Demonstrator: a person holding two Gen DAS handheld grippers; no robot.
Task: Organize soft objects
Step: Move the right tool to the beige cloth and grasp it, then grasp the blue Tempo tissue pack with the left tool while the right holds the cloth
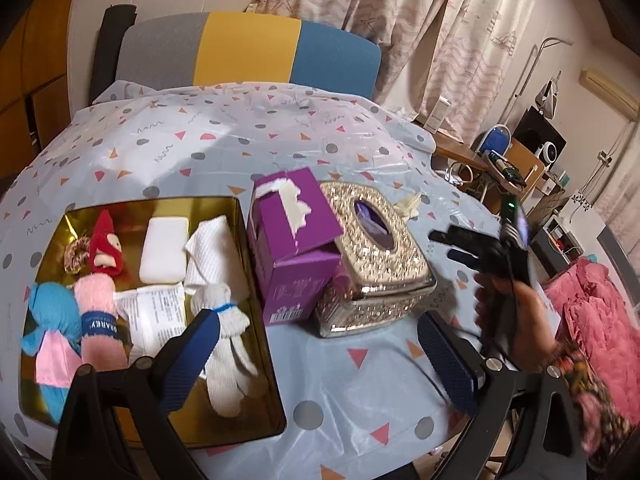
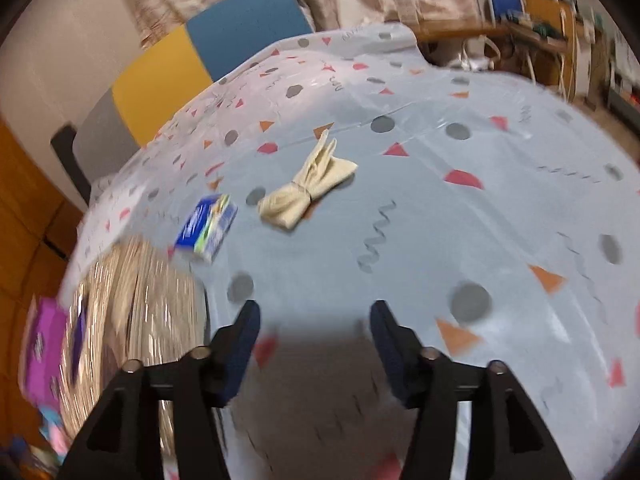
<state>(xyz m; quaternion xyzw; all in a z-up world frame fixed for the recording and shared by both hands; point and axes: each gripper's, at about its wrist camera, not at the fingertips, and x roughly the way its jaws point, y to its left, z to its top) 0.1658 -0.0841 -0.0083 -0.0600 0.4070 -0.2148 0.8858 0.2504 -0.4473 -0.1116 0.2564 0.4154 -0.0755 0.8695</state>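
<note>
A gold tray (image 1: 256,364) at the left holds soft things: a blue and pink toy (image 1: 50,320), a pink roll (image 1: 98,316), a red doll (image 1: 105,246), a white sponge (image 1: 165,250), a white cloth (image 1: 218,252) and a white knotted glove (image 1: 230,344). My left gripper (image 1: 320,354) is open and empty over the tray's right edge. My right gripper (image 2: 314,334) is open and empty above the table; it also shows in the left wrist view (image 1: 454,246). A cream tied cloth (image 2: 310,184) lies beyond it, also showing in the left wrist view (image 1: 409,205). A small blue packet (image 2: 208,228) lies to its left.
A purple tissue box (image 1: 294,240) leans on a glittery tissue holder (image 1: 376,256) right of the tray. The patterned tablecloth (image 2: 440,220) covers the table. A grey, yellow and blue chair (image 1: 248,48) stands behind. Pink fabric (image 1: 600,312) lies at the right.
</note>
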